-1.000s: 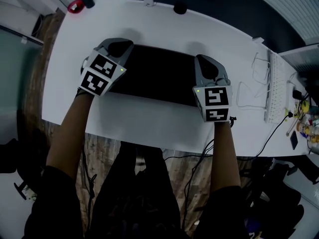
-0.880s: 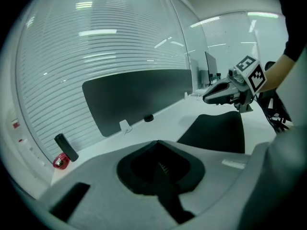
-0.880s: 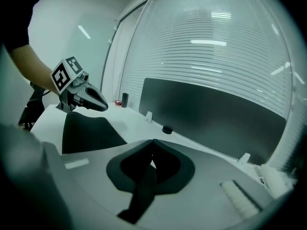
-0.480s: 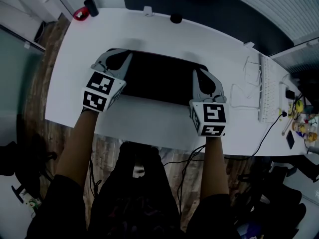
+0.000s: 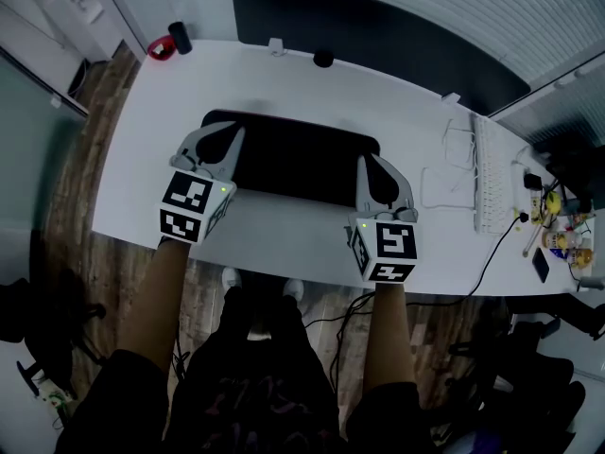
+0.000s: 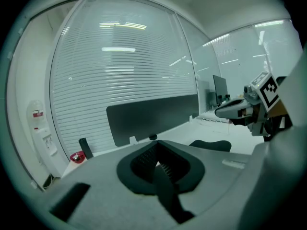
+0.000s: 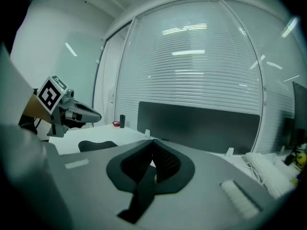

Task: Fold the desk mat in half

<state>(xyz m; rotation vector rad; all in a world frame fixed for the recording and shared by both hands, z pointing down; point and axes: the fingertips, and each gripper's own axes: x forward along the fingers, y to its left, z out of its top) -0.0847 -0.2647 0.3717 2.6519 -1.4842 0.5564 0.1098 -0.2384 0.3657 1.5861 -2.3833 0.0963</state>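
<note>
desk layout

on the table (image 5: 284, 83), mid-front: desk mat (image 5: 293, 159). over mat's l end: left gripper (image 5: 223, 130); over its r end: right gripper (image 5: 371, 161). r of mat, well apart: keyboard (image 5: 492, 183). behind table's far edge: partition panel (image 5: 378, 36). at table's far-l corner: upright cylinder (image 5: 180, 38).

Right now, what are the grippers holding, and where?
Both pinch an edge of the desk mat: left gripper near its left end, right gripper near its right end.
</note>
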